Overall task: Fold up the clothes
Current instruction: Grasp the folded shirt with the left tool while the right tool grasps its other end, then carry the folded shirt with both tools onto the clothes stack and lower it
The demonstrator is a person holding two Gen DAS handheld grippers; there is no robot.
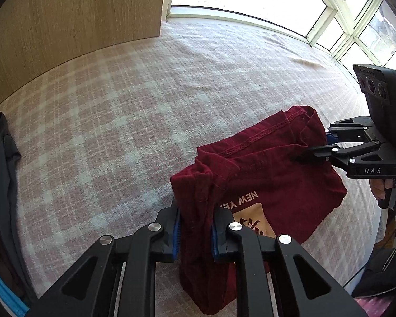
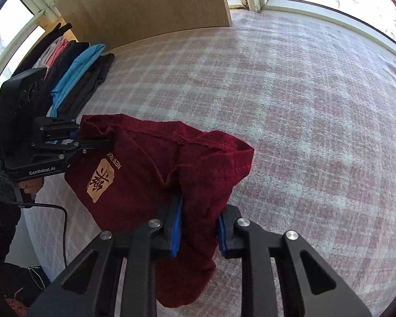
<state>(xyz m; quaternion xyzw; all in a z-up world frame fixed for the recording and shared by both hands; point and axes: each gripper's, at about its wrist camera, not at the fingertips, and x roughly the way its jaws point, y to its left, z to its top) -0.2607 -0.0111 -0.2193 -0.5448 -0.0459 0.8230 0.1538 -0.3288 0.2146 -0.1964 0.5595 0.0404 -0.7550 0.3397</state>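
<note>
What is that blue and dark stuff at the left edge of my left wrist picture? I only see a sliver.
Observer: The right wrist view shows it is a row of folded clothes, black, pink, blue and dark grey, beside the wooden board.
Operator: Is my left gripper holding on?
Observer: Seen from the side, the left gripper is shut on the edge of the red shirt, just above the tan patch, which shows whole there.
Operator: And the other one?
Observer: The right gripper is shut on a bunch of the shirt, with cloth hanging below its fingers.
</note>
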